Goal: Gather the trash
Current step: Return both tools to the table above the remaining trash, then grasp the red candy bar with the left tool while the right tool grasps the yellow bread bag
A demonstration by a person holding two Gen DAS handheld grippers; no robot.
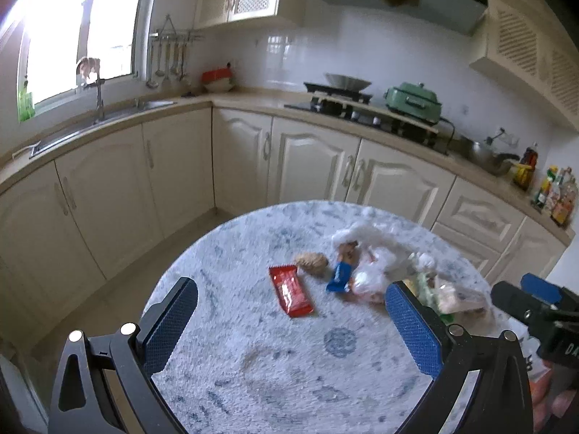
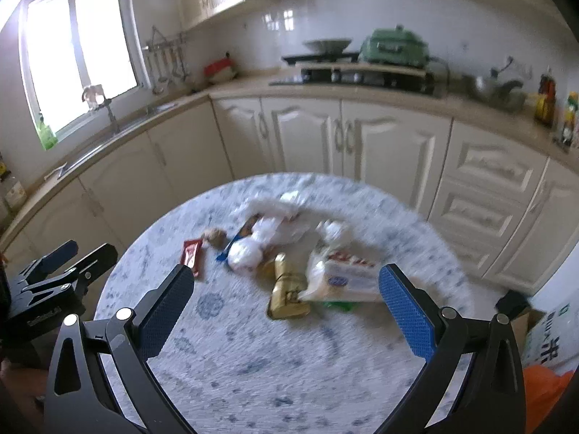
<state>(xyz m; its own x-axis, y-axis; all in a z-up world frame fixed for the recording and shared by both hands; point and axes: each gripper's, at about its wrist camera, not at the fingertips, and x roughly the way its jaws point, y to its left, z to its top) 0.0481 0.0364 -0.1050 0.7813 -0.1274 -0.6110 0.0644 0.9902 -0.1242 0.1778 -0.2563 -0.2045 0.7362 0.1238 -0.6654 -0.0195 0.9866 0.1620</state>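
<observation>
Hovering over the round counter (image 1: 253, 379), the left gripper (image 1: 291, 311) and right gripper (image 2: 286, 300) both hold their jaws wide apart, gripping nothing. Trash lies clustered toward one o'clock: a red wrapper (image 1: 290, 290), a blue wrapper (image 1: 339, 276), a crumpled white bag (image 2: 275, 231) (blurred) and a gold packet (image 2: 287, 291).

Both grippers spread wide, nothing held

The left gripper (image 1: 291, 313) has its blue-padded fingers (image 1: 170, 325) far apart, with nothing between them. The right gripper (image 2: 286, 302) is equally wide, its fingers (image 2: 407, 311) empty. Each shows in the other's view: the right at the left camera's right edge, the left at the right camera's left edge, side by side.
</observation>
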